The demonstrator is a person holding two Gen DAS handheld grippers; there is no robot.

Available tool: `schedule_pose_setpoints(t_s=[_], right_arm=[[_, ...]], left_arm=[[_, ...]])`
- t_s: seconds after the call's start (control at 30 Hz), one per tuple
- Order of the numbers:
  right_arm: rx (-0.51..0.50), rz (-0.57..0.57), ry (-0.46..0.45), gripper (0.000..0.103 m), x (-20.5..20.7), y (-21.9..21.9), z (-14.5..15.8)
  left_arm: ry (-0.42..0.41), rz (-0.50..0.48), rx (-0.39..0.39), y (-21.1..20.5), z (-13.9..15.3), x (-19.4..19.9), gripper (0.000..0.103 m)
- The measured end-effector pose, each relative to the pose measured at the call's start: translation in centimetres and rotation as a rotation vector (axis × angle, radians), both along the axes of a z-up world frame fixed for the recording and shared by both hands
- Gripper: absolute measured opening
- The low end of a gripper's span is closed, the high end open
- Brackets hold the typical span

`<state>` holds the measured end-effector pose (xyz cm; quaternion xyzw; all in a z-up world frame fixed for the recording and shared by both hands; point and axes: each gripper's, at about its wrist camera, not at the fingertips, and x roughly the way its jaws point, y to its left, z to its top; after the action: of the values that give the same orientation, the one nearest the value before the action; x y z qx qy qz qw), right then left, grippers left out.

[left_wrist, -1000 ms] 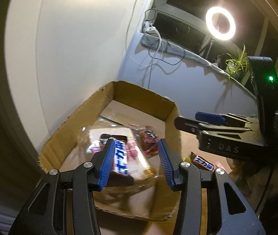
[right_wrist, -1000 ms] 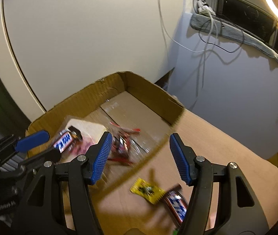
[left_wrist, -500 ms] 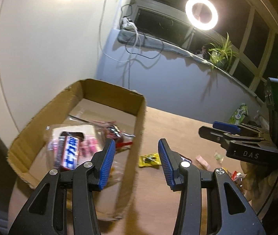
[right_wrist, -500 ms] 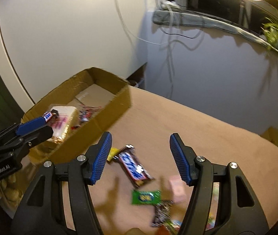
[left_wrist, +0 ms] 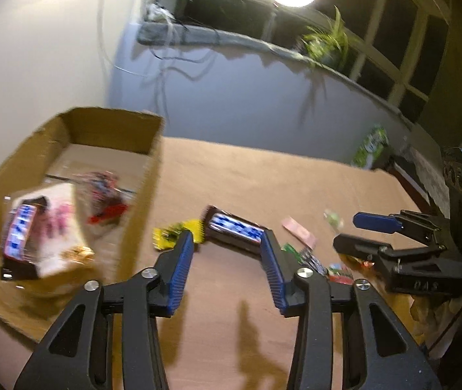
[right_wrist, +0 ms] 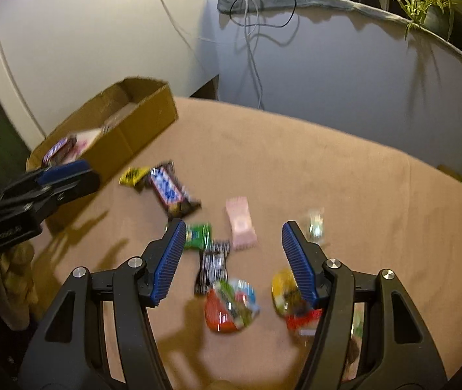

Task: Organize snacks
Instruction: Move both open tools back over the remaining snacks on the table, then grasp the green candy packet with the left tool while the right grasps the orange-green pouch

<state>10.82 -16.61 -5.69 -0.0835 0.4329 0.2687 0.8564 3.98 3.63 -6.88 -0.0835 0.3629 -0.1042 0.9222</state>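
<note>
Currently your right tool (right_wrist: 234,256) hangs spread and empty over the loose snacks (right_wrist: 231,305) on the table (right_wrist: 345,195). Your left tool (left_wrist: 227,266), empty, is closing, aimed at the chocolate bar (left_wrist: 234,232) ahead. Farther left, the cardboard box (left_wrist: 140,195) holds the sorted packets, so carry pickups there.

I see the open cardboard box (right_wrist: 123,136) at the table's left edge, already holding a blue-and-white chocolate bar (left_wrist: 19,230) lying on a pale pink-printed packet (left_wrist: 57,227), with a red-and-dark wrapper (left_wrist: 105,195) beside them. Just outside its wall lie a yellow packet (right_wrist: 132,175) touching a second blue-and-white bar (right_wrist: 169,190). Nearer me, a green packet (right_wrist: 198,235), a pink one (right_wrist: 240,224), a black-and-white one (right_wrist: 213,265), a small clear-wrapped sweet (right_wrist: 315,224) and red and yellow wrappers (right_wrist: 231,305) lie scattered flat on the tan surface.
</note>
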Motion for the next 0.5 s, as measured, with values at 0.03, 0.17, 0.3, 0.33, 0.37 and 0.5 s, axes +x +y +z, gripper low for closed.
schedule_pose_setpoints(t_s=[0.03, 0.17, 0.3, 0.33, 0.37, 0.5], right_arm=[[-0.002, 0.013, 0.006, 0.063, -0.5, -0.1, -0.3], [-0.004, 0.054, 0.027, 0.051, -1.9, -0.4, -1.1], [-0.007, 0.079, 0.052, 0.049, -2.5, -0.5, -2.1], [-0.007, 0.079, 0.061, 0.047, -2.5, -0.7, -2.5], [-0.006, 0.078, 0.073, 0.046, -2.4, -0.8, -2.8], [-0.014, 0.066, 0.097, 0.046, -1.9, -1.5, -4.0]], left_arm=[[0.009, -0.014, 0.002, -0.4, -0.2, 0.1, 0.034], [0.052, -0.081, 0.018, -2.3, -1.2, 0.6, 0.027], [0.095, -0.134, 0.033, -3.8, -2.2, 1.4, 0.023], [0.107, -0.146, 0.038, -4.2, -2.4, 1.7, 0.022], [0.115, -0.155, 0.043, -4.4, -2.6, 1.8, 0.022], [0.138, -0.192, 0.085, -5.8, -3.2, 2.6, 0.022]])
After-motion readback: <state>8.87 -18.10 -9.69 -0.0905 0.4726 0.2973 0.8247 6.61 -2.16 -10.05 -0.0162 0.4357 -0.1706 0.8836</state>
